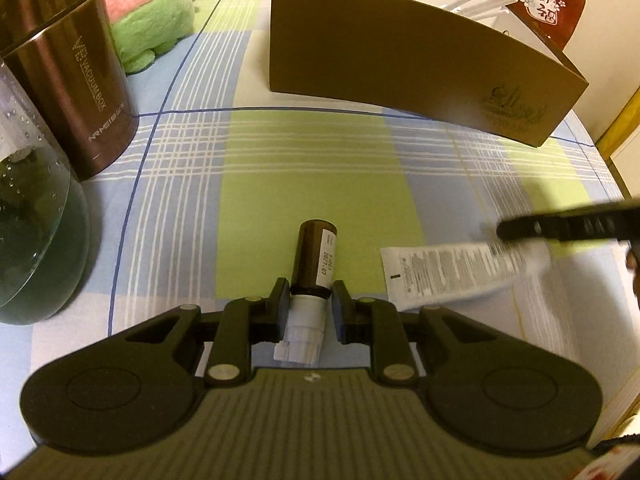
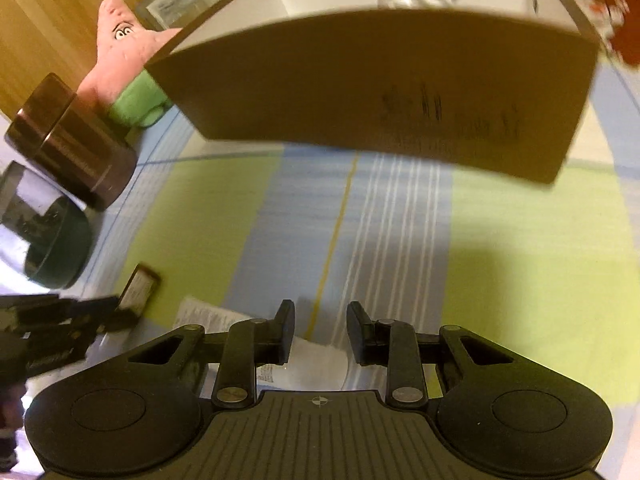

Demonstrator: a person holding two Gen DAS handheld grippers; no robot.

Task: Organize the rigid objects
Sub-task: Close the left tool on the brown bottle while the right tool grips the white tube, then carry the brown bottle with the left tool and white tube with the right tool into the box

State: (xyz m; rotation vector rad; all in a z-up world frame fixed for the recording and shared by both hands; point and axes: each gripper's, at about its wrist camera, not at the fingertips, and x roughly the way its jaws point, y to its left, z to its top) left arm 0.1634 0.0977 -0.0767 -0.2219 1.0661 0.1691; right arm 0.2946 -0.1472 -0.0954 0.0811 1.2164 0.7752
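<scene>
low in the centre of the left wrist frame, the left tongs (image 1: 310, 295) straddle the neck of the brown bottle (image 1: 315, 254), apparently not yet closed. its long axis runs straight ahead. the right tongs (image 2: 320, 322) gape empty above the white tube (image 1: 452, 274), with the box (image 1: 400, 60) beyond.

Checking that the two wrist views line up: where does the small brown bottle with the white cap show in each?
Left wrist: the brown bottle lies low in the centre, its white cap end between the left claw fingers.
Right wrist: it sits at the lower left, beside the left claw, blurred by motion.
Shared landmark: the brown cardboard box standing beyond on the plaid cloth.
</scene>
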